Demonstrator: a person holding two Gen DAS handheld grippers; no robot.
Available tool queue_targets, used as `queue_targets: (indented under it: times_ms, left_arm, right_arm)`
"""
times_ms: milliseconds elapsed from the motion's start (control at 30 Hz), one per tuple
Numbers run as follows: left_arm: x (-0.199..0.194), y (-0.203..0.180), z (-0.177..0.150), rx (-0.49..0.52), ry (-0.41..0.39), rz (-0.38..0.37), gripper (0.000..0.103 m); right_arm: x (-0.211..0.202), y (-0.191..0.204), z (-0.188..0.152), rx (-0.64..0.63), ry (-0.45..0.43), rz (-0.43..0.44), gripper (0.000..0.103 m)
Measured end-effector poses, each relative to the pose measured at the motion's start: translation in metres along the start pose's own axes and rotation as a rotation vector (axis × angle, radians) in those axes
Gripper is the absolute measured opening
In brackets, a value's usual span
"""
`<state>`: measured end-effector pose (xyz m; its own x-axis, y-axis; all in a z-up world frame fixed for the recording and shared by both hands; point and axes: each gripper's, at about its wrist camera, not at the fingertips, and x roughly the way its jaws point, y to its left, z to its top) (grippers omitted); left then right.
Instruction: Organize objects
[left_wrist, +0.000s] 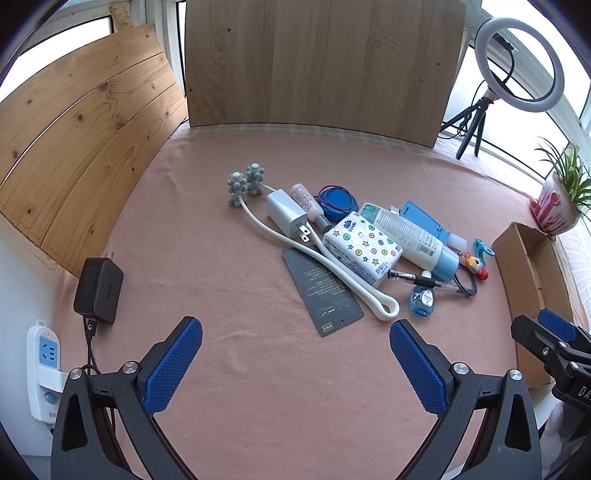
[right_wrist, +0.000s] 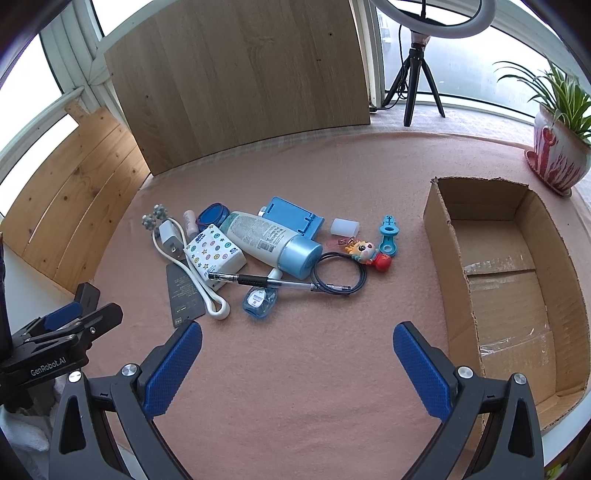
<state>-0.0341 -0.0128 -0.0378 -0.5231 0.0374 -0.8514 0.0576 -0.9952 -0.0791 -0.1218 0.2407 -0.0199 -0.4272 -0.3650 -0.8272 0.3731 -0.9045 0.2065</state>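
We take the tissue pack, patterned with stars and dots, as our landmark on the pink cloth.

Far left of it we see a white power strip and a black adapter at the cloth's edge. Nearer on its left lie a grey knobbed massager with its long white looped handle, a white plug charger and a dark card under the handle. Just behind the pack sit a small pink bottle and a round blue tin. Leaning against its right side is a white lotion bottle with a blue cap, and behind that a blue stand. In front of the pack a black pen lies across, touching it, with a small blue flat bottle just below. Right of the pen we find a coiled black cable, a cartoon keychain figure, a translucent cap and a blue clip. Well right of the pack stands an open cardboard box, and beyond it a potted plant.

Our left gripper hovers in front of the pack, jaws spread wide, holding nothing. Our right gripper hangs between the pack and the box, jaws likewise wide apart and empty.
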Motion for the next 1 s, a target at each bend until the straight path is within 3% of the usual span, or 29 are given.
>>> queue_targets:
  times_ms: [400, 733, 900, 1000]
  left_arm:
    - [0.011, -0.009, 0.013, 0.01, -0.008, 0.029, 0.102]
    - [0.035, -0.035, 0.052, 0.065, -0.022, 0.002, 0.102]
    - [0.056, -0.05, 0.077, 0.062, -0.019, -0.011, 0.102]
    - [0.073, -0.061, 0.092, 0.069, -0.001, -0.024, 0.099]
  right_arm:
    - [0.006, -0.004, 0.002, 0.005, 0.014, 0.004, 0.102]
    - [0.016, -0.019, 0.025, 0.027, -0.003, 0.004, 0.102]
    - [0.024, -0.029, 0.04, 0.033, -0.002, 0.013, 0.092]
    - [0.034, -0.034, 0.049, 0.033, 0.016, 0.023, 0.08]
